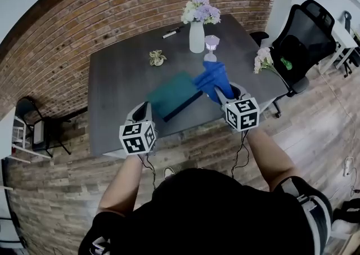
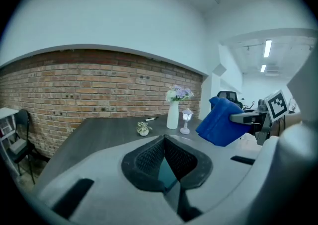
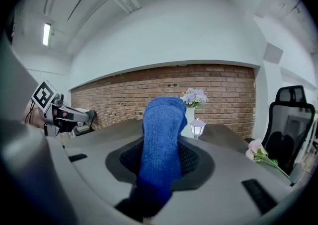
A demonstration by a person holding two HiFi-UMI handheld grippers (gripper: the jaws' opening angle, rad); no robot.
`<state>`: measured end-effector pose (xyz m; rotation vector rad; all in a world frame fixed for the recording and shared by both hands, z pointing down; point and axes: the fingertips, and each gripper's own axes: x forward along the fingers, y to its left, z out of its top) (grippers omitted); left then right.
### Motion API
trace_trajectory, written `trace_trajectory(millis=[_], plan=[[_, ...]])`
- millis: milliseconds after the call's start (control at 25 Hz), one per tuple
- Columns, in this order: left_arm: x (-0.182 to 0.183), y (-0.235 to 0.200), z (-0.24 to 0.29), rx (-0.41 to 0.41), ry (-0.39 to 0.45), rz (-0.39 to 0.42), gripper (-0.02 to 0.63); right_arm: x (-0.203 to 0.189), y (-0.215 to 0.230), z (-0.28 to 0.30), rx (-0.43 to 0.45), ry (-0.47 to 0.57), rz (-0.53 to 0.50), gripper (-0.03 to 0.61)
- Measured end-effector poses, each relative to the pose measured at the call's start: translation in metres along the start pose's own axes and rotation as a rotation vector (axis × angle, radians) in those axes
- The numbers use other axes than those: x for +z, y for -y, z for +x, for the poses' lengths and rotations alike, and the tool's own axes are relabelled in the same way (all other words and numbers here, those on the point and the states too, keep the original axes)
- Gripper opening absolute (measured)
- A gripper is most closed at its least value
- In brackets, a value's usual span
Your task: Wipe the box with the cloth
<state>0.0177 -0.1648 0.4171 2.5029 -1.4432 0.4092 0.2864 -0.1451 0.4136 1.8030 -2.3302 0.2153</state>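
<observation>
A flat teal box [image 1: 173, 94] lies on the dark grey table [image 1: 118, 79], near its front edge. My left gripper [image 1: 142, 111] is at the box's near left corner. In the left gripper view its jaws [image 2: 165, 142] meet at the tips, with a teal sliver of the box [image 2: 167, 175] between the pads. My right gripper [image 1: 221, 94] is shut on a blue cloth [image 1: 214, 79], held just right of the box's far right corner. The cloth [image 3: 161, 134] stands up between the right jaws and hides their tips. The cloth [image 2: 218, 122] also shows in the left gripper view.
A white vase of flowers [image 1: 197, 33], a small lantern [image 1: 211, 47], a tiny potted plant [image 1: 157, 58] and a marker [image 1: 172, 32] stand behind the box. A loose flower sprig [image 1: 263, 59] lies at the table's right edge. A black office chair [image 1: 301, 40] stands to the right.
</observation>
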Motion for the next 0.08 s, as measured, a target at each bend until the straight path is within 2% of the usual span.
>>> trace_trajectory(millis=[80], plan=[[-0.0100,0.0049,-0.0020,0.020,-0.016,-0.005,0.008,-0.0077,0.0030,-0.0022,0.013,-0.004,0.010,0.123]])
